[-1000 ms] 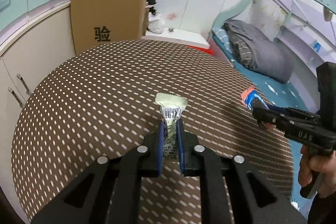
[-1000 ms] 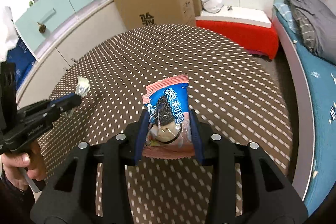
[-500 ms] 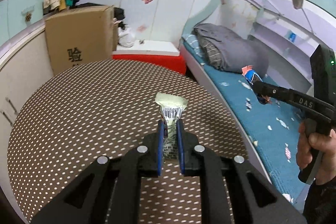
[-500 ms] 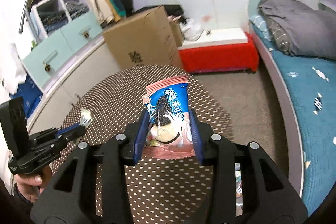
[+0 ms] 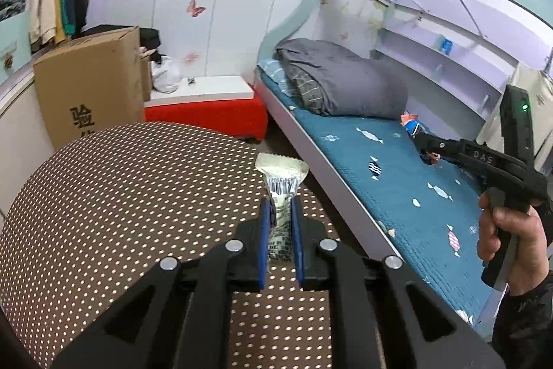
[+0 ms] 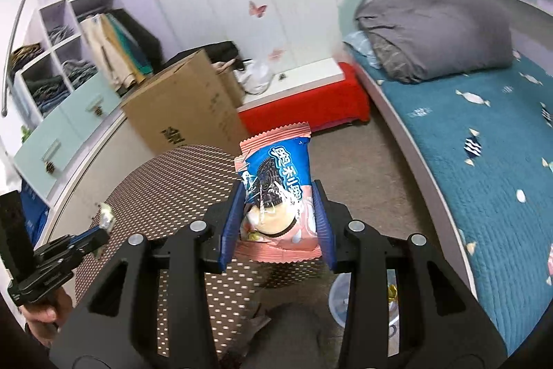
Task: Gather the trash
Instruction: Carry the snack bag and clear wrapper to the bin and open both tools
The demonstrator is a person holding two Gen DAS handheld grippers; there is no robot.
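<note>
Left hand-held gripper [image 5: 280, 230] clamped on pale green wrapper [image 5: 281, 182] — right hand-held gripper [image 6: 276, 217] clamped on cookie packet [image 6: 280, 192], above dotted bench [image 5: 121, 196].

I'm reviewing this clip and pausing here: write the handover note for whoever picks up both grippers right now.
Left gripper: shut on the pale green wrapper, held above the dotted table.
Right gripper: shut on the blue-and-pink cookie packet, held past the table edge, over the floor.
Done: both pieces of trash are picked up.
Left: drop both. A light round container shows on the floor below the right gripper; it looks like the bin, though it is partly hidden.
</note>
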